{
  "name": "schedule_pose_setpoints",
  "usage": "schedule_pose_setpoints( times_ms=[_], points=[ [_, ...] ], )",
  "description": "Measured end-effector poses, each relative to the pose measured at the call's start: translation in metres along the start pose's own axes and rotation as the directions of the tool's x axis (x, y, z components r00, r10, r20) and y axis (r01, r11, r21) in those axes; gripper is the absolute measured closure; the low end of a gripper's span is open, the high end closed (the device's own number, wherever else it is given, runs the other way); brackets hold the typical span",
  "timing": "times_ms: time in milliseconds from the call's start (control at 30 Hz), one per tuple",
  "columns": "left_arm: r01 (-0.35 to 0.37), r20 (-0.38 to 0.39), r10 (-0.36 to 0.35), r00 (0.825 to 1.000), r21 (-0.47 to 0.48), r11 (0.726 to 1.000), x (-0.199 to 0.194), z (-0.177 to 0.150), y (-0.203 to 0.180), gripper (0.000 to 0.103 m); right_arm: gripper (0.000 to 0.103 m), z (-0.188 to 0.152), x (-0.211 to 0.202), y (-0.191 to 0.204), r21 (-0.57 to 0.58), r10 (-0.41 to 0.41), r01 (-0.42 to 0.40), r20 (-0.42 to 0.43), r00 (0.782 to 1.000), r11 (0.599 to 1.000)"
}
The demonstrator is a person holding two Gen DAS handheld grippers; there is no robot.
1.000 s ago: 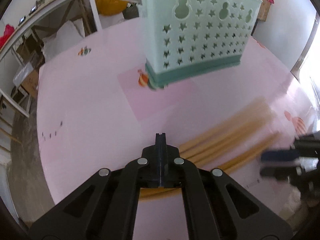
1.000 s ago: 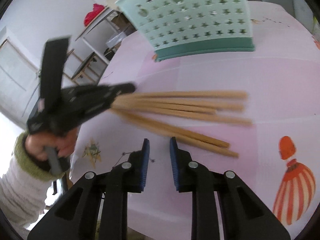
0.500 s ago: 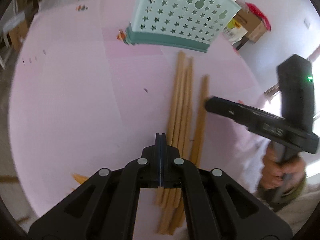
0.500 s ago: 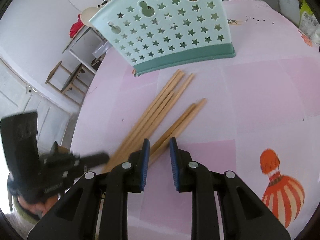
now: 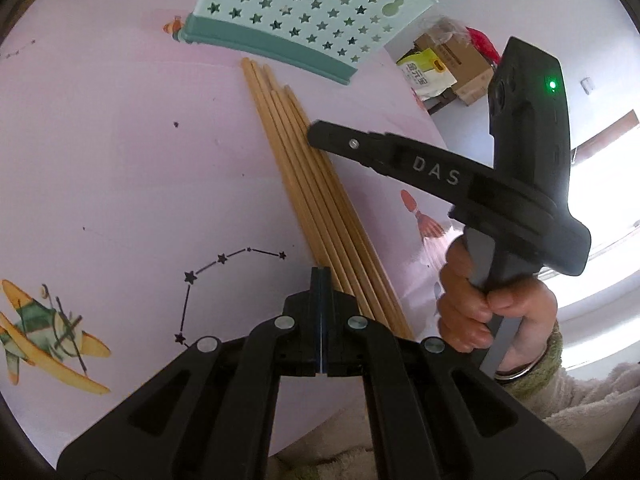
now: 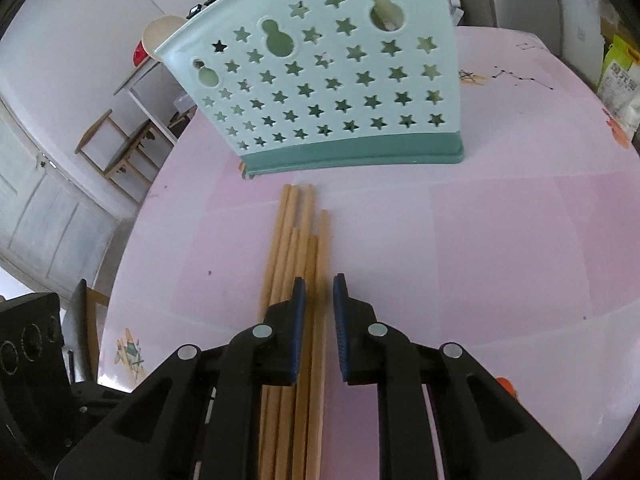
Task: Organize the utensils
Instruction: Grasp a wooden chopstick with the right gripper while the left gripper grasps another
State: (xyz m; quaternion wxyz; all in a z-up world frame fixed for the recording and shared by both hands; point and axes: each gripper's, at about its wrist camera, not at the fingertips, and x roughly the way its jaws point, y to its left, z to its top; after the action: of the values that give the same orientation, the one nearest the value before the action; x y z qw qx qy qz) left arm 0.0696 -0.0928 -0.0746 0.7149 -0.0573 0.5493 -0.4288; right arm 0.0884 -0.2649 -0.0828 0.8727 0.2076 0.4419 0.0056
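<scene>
Pink cloth covers the table [image 5: 120,152], printed with cartoon figures.

At the bottom centre of the left wrist view, the left gripper [image 5: 321,280] has its fingers pressed together with nothing between them. Its tips sit just left of the near end of the chopsticks [image 5: 316,196], which run from there up toward the top centre of the frame. Whether tip and sticks touch is unclear.

In the right wrist view the right gripper [image 6: 319,300] stands parted, low in the centre. It hangs over the chopsticks [image 6: 298,240]: one stick shows in the gap between the fingers, the others lie under and left of the left finger. In the left view this gripper [image 5: 316,132] reaches in from the right, its tip over the bundle's right edge, held by a hand [image 5: 480,304].

Six stick tips can be counted, bunched side by side and unevenly aligned. Their far ends stop just short of the one green star-holed basket [image 6: 340,92], standing upright at the top of both frames.
</scene>
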Motion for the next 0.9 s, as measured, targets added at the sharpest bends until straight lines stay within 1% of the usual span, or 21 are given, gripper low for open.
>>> schedule_pose_setpoints(
  times_ms=[67,133,200,333,400,500,567,633,667,733,800,900],
  points=[
    [-0.024,0.031,0.023,0.999,0.008,1.0,-0.006,0.002,0.0,0.103,0.089,-0.002,-0.004,-0.005,0.004,0.001,0.0,-0.001,1.0,1.0],
    [-0.048,0.065,0.047,0.997,0.019,0.999,-0.012,0.008,0.0,0.099,0.089,-0.005,-0.01,-0.009,-0.005,-0.004,0.004,-0.005,1.0,1.0],
    [-0.078,0.091,0.074,0.993,0.037,0.996,-0.015,0.014,-0.002,0.092,0.089,-0.006,-0.009,-0.008,-0.021,-0.01,0.01,-0.006,1.0,1.0],
    [-0.146,0.132,0.134,0.982,0.087,0.985,-0.017,0.027,-0.008,0.09,0.089,-0.008,-0.011,-0.004,-0.064,-0.046,0.046,0.004,0.999,0.997],
    [-0.191,0.15,0.173,0.973,0.115,0.975,-0.016,0.031,-0.012,0.089,0.089,-0.009,-0.011,-0.002,-0.087,-0.063,0.064,0.009,0.998,0.994],
    [-0.256,0.164,0.23,0.959,0.158,0.954,-0.012,0.035,-0.017,0.089,0.089,-0.01,-0.01,0.001,-0.116,-0.096,0.097,0.018,0.995,0.989],
    [-0.281,0.168,0.252,0.953,0.178,0.943,-0.01,0.036,-0.02,0.089,0.09,-0.01,-0.012,-0.001,-0.119,-0.103,0.105,0.022,0.994,0.987],
    [-0.293,0.168,0.263,0.95,0.186,0.938,-0.009,0.037,-0.02,0.088,0.09,-0.011,-0.013,-0.003,-0.123,-0.118,0.12,0.027,0.993,0.985],
    [-0.298,0.168,0.268,0.949,0.188,0.936,-0.002,0.04,-0.021,0.088,0.09,-0.011,-0.014,-0.004,-0.123,-0.123,0.126,0.029,0.992,0.984],
    [-0.319,0.173,0.288,0.942,0.193,0.928,-0.001,0.041,-0.02,0.088,0.09,-0.011,-0.016,-0.009,-0.115,-0.123,0.126,0.032,0.992,0.985],
    [-0.353,0.179,0.32,0.93,0.2,0.914,0.005,0.042,-0.021,0.088,0.09,-0.012,-0.018,-0.013,-0.106,-0.12,0.124,0.037,0.992,0.987],
    [-0.367,0.182,0.334,0.925,0.195,0.91,0.006,0.042,-0.019,0.089,0.09,-0.012,-0.019,-0.019,-0.098,-0.111,0.115,0.041,0.993,0.989]
  ],
)
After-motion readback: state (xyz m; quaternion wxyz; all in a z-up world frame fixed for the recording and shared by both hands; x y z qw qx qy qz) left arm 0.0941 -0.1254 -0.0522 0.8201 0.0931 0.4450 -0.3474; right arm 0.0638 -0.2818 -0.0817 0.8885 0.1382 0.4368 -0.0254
